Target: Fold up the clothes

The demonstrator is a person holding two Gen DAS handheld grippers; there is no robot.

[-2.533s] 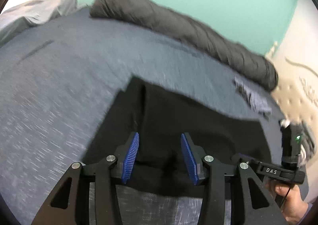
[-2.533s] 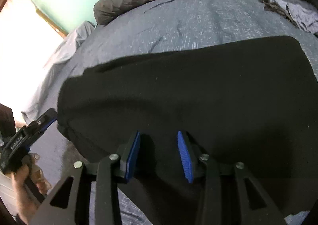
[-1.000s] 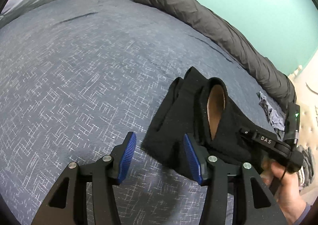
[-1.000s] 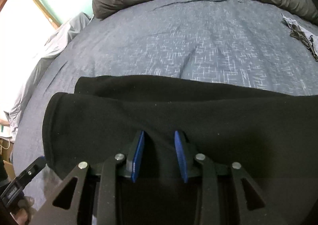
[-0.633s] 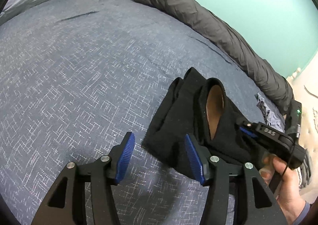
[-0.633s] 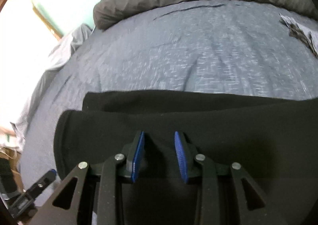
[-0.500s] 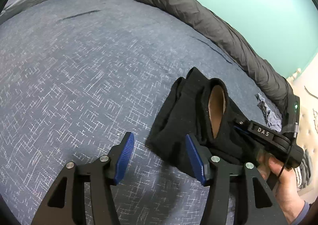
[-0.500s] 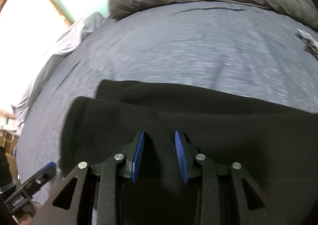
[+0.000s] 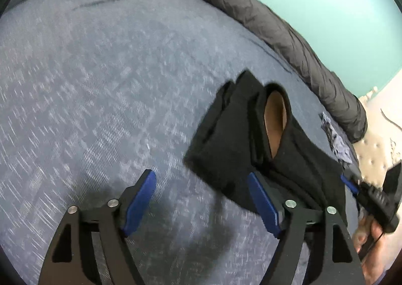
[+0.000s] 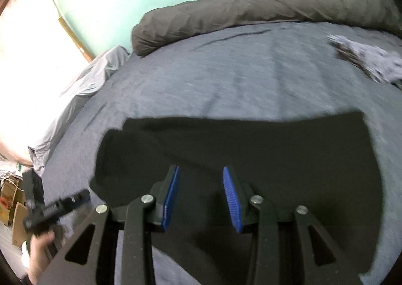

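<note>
A black garment (image 9: 226, 139) lies folded on the blue-grey bed cover (image 9: 100, 83), its tan lining (image 9: 275, 119) showing at an opening. My left gripper (image 9: 199, 176) hovers at the garment's near corner. Its jaws are opening wide, and the corner lies by the right pad without being pressed. In the right wrist view the garment (image 10: 251, 149) is a flat dark rectangle under my right gripper (image 10: 201, 169), whose pads stand apart above the fabric. A hand holds the right gripper (image 9: 371, 199) beyond the garment's far end, and the left gripper (image 10: 57, 209) shows at the lower left.
A rolled dark grey duvet (image 9: 276, 26) runs along the teal wall, seen from the other side as a duvet (image 10: 251, 8) too. A small patterned cloth (image 10: 364, 58) lies on the bed near it. A pale grey sheet (image 10: 88, 78) hangs off the bed's edge, with cardboard boxes (image 10: 10, 197) below.
The left jaws have spread much wider. The right gripper has drawn back and up from the garment, which now looks smaller and lies whole in its view.
</note>
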